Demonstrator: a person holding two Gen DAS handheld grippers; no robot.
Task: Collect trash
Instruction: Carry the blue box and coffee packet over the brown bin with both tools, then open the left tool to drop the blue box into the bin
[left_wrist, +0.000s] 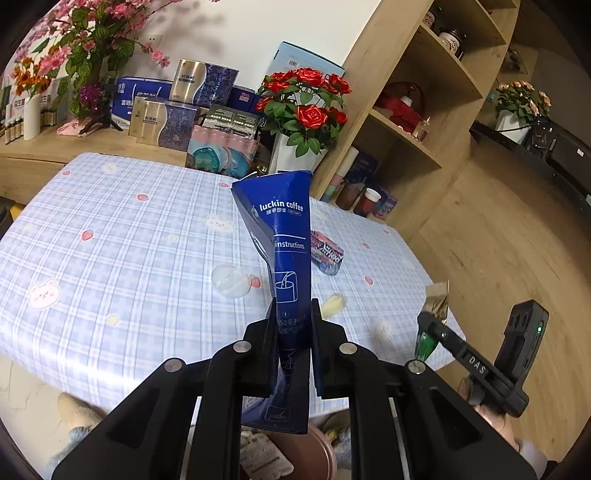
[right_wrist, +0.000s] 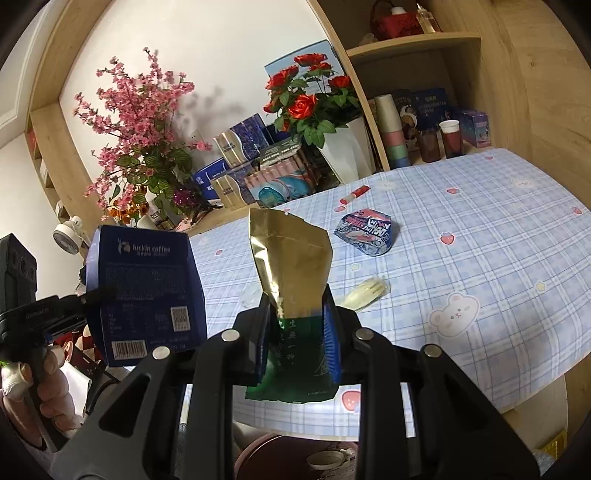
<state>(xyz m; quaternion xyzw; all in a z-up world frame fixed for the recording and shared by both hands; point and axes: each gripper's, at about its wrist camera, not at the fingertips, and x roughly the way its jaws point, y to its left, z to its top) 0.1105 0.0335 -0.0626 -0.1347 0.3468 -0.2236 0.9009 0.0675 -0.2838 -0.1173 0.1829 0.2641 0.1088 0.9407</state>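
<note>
1. Left gripper (left_wrist: 293, 314) jaws closed on a dark blue foil "luckin coffee" pouch (left_wrist: 286, 251), pinched at its lower middle; pouch stands upright, open top flared, raised over the near edge of the worktop
2. Same blue pouch seen from the right wrist view (right_wrist: 147, 291) at far left, back panel with barcode and QR code facing the camera, left gripper's black body beside it
3. Right gripper (right_wrist: 295, 317) jaws clamped on a gold-and-green foil bag (right_wrist: 291, 266), gold torn top up, green bottom hanging below the jaws; held above the worktop's near edge
4. From the left wrist view the gold-green bag (left_wrist: 436, 306) shows at the right, well apart from the blue pouch
5. Round worktop with blue plaid bear-and-strawberry cloth (left_wrist: 110, 229) carries loose trash: crushed blue-pink printed paper cup (right_wrist: 365, 230) on its side, pale yellow crumpled wrapper (right_wrist: 364, 293) just beyond the right gripper, clear plastic lid (left_wrist: 231, 280) near centre, small red-white tube (right_wrist: 354, 194) toward the far edge
6. Brownish-pink round bin (left_wrist: 314, 450) below the worktop edge under both grippers, scraps inside; contents partly hidden
7. Behind the worktop: red artificial roses in a white vase (left_wrist: 303, 110), pink blossom branches (right_wrist: 136, 122), stacked blue and gold gift boxes (left_wrist: 173, 110), wooden shelf unit (left_wrist: 417, 110) with a stack of paper cups (right_wrist: 393, 129)
</note>
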